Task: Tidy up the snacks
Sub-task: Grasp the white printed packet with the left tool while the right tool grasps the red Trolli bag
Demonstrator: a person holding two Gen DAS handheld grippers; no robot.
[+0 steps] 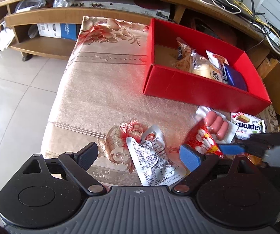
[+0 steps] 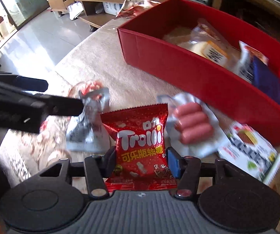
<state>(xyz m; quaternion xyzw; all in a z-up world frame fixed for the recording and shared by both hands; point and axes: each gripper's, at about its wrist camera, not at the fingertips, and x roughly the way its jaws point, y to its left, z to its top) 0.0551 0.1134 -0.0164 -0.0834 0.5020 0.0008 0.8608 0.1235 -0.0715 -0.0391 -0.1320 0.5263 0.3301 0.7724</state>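
A red box (image 1: pixel 198 89) stands at the back right of the cloth-covered table and holds several wrapped snacks (image 1: pixel 204 66); it also shows in the right wrist view (image 2: pixel 208 81). My left gripper (image 1: pixel 140 158) is open around a silver foil packet (image 1: pixel 153 159) lying on the cloth. My right gripper (image 2: pixel 142 161) is shut on a red Trolli candy bag (image 2: pixel 142 140), held just above the table; the bag shows in the left wrist view (image 1: pixel 202 140) too. A sausage pack (image 1: pixel 218 126) and a white wafer pack (image 1: pixel 247 125) lie in front of the box.
A wooden TV stand (image 1: pixel 61 15) with shelves, boxes and cables runs behind the table. Tiled floor (image 1: pixel 13 97) lies to the left of the table edge. The floral cloth (image 1: pixel 104 89) covers the table.
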